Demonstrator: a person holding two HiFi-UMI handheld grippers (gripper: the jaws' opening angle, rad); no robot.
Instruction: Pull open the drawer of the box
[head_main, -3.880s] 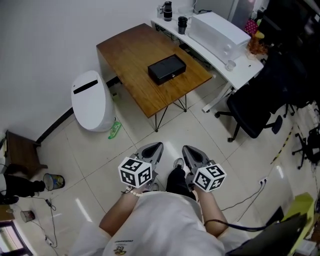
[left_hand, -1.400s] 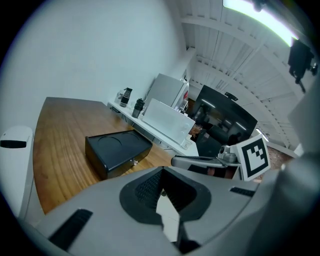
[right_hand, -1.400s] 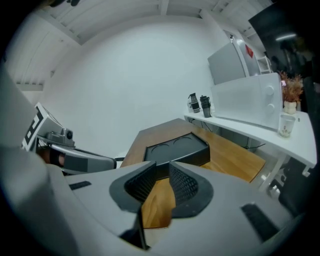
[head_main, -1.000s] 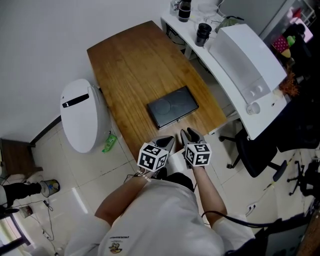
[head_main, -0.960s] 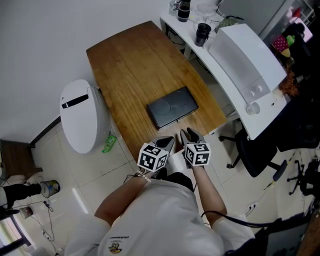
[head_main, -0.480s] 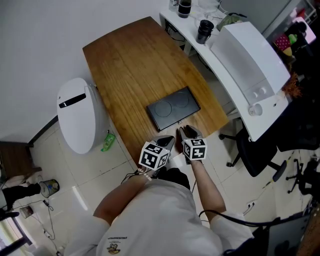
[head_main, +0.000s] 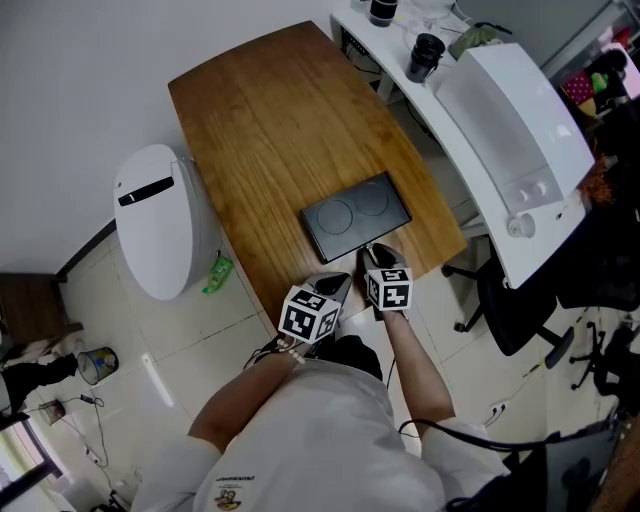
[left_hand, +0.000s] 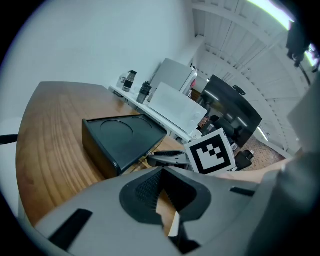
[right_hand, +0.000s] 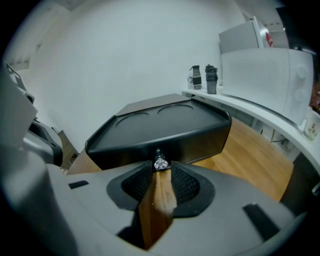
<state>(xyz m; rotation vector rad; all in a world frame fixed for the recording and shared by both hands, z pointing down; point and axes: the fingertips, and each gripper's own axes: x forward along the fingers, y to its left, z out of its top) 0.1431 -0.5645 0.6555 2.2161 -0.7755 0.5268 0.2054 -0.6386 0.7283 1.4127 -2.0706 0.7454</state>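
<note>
- Black box (head_main: 356, 217): low and flat, on the wooden counter (head_main: 270, 110) near its front right corner. Bare wood lies behind and to its left.
- Drawer knob (right_hand: 160, 163): faceted, at the tips of the right gripper (head_main: 377, 256). The fingers are spread either side, not pinching.
- Left gripper (head_main: 338, 284): fingers pressed together, empty, at the counter's front edge.
- Marker cube (head_main: 306, 313): black-and-white squares, no lettering.

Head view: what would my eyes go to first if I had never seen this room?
Probably the flat black box near the close edge of the big wooden table, dark against the warm wood. Right in front of it, the right hand-held gripper has its jaws apart, with the box's little shiny knob at their tips. The rounded white bin on the floor left of the table stands out too.
</note>
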